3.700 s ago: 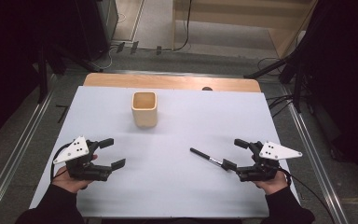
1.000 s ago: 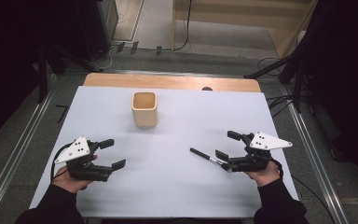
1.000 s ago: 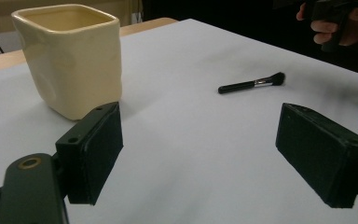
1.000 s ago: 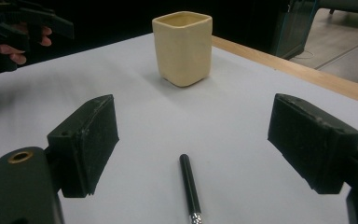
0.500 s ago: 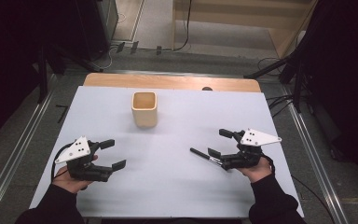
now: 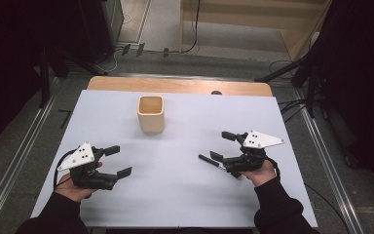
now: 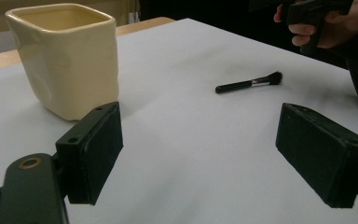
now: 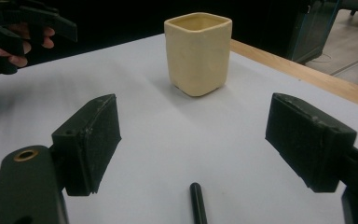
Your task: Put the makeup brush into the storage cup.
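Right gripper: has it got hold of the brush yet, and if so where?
Nothing is held. The right gripper is open, its fingers spread to either side of the brush handle end without touching it. The left gripper is open too.

White-topped table (image 6: 185,195) with wooden far edge; grey floor (image 6: 24,146) around it, dark surroundings, cables (image 6: 195,29) beyond the table.

We see a cream square cup (image 6: 151,114) standing upright on the white table (image 6: 185,195), toward its far side. Beyond the cup runs the table's bare wooden edge (image 6: 175,85), with a small dark knob (image 6: 216,92) on it. Metal rails (image 6: 9,175) flank the table, and cables (image 6: 126,48) lie on the floor behind it.
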The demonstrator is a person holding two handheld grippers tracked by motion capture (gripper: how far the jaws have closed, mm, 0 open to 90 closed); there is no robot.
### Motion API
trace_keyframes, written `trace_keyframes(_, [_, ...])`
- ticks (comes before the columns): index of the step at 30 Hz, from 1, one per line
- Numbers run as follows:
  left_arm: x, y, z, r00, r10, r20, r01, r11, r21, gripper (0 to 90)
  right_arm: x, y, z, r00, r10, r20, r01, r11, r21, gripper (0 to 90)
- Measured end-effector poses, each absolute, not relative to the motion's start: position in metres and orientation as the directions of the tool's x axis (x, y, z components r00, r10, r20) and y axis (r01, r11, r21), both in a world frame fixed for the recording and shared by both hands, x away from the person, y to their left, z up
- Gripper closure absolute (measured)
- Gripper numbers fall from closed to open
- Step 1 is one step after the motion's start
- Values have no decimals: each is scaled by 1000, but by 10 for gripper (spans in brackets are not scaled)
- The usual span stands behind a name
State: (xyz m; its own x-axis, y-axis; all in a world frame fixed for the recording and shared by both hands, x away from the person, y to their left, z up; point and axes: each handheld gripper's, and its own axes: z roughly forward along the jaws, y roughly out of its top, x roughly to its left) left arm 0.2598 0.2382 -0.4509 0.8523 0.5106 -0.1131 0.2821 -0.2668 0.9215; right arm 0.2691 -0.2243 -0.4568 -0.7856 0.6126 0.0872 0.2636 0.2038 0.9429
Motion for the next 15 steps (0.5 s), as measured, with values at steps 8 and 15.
trace_keyframes(8, [260, 239, -451, 849, 516, -114, 284, -265, 921, 153, 273, -218, -454, -791, 606, 88, 264, 208, 942, 197])
trace_keyframes(15, [259, 238, -451, 852, 512, -113, 285, -272, 919, 153, 277, -209, -449, -817, 573, 68, 287, 301, 909, 197])
